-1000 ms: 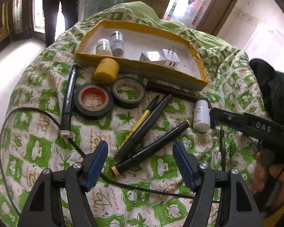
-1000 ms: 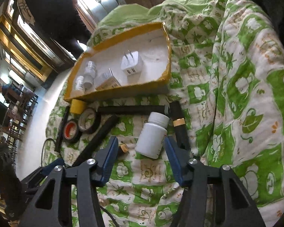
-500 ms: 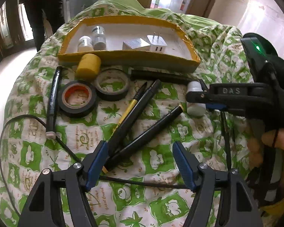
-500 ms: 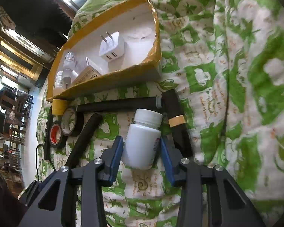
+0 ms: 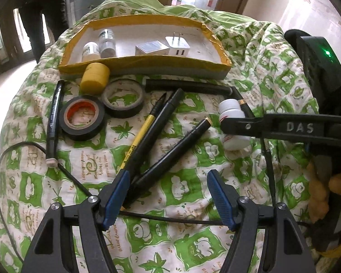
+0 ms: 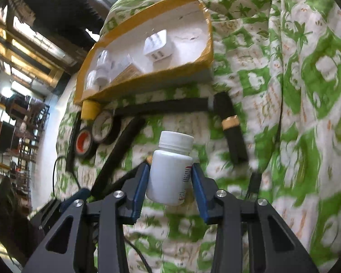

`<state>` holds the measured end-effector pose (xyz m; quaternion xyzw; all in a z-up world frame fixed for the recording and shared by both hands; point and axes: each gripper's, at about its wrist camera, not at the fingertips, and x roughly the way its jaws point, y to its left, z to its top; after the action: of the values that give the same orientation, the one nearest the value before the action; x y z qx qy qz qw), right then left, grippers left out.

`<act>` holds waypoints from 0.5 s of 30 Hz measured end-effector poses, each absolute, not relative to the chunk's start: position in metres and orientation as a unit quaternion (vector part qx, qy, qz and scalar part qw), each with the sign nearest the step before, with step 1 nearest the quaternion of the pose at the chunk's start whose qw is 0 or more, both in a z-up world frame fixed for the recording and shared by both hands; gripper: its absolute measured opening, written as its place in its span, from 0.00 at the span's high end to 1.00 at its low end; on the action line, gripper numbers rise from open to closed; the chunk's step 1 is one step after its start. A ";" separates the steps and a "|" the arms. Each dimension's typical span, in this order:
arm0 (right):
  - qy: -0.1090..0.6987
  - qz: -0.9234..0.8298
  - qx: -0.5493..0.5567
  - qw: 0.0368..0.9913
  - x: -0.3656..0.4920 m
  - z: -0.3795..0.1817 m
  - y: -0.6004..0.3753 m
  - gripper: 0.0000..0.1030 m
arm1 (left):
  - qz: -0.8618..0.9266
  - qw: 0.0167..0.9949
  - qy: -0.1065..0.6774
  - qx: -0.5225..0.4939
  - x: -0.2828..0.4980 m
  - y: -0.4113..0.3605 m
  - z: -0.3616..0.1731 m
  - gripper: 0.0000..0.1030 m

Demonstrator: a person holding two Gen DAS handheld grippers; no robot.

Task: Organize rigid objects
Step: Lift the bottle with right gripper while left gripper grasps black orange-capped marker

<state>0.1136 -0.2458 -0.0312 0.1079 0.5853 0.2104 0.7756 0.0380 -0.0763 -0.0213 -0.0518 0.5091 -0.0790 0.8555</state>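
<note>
**Right claw clamped on white bottle; left claw wide above the pens**

We recorded the right claw (image 6: 170,177) grasping the white pill bottle (image 6: 171,168), its blue pads pressed to both sides of the body after the jaws had just been closing on it. The bottle stood cap up between the fingers, above the green-and-white quilt (image 6: 307,91); whether its base touched the cloth we could not tell. From the left wrist view, the same bottle (image 5: 231,116) sat partly behind the right claw's black finger, right of the pens.

We noted the left claw (image 5: 168,198) released, jaws wide apart and holding nothing. Its left pad (image 5: 116,198) sat over the near ends of the pens. A black marker with a gold band (image 5: 170,152) lay slantwise between the fingers, beside a longer black pen (image 5: 154,132) and a yellow pen (image 5: 141,134).

We logged the yellow-rimmed tray (image 5: 145,64) at the far side of the quilt, holding two small bottles (image 5: 100,45), a small box (image 5: 151,47) and a white plug adapter (image 5: 177,45). Just in front of it lay a yellow cap (image 5: 94,78), two rolls of black tape (image 5: 81,118) and a long black rod (image 5: 186,86).
</note>
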 end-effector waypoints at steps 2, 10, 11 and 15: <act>0.589 0.206 0.100 0.775 0.114 -0.034 -0.244 0.63 | -0.080 0.855 0.510 -0.046 0.038 -0.079 -0.022 0.29; 0.591 0.198 0.085 0.778 0.113 -0.038 -0.241 0.64 | -0.081 0.854 0.513 -0.040 0.038 -0.083 -0.022 0.29; 0.590 0.198 0.083 0.778 0.113 -0.038 -0.241 0.64 | -0.081 0.853 0.514 -0.040 0.038 -0.084 -0.022 0.29; 0.590 0.197 0.083 0.778 0.112 -0.038 -0.239 0.63 | -0.082 0.853 0.513 -0.038 0.038 -0.084 -0.023 0.29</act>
<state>0.1124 -0.2394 -0.0384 0.0831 0.5900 0.1974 0.7785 0.0376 -0.0841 -0.0227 -0.0384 0.5135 -0.0818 0.8533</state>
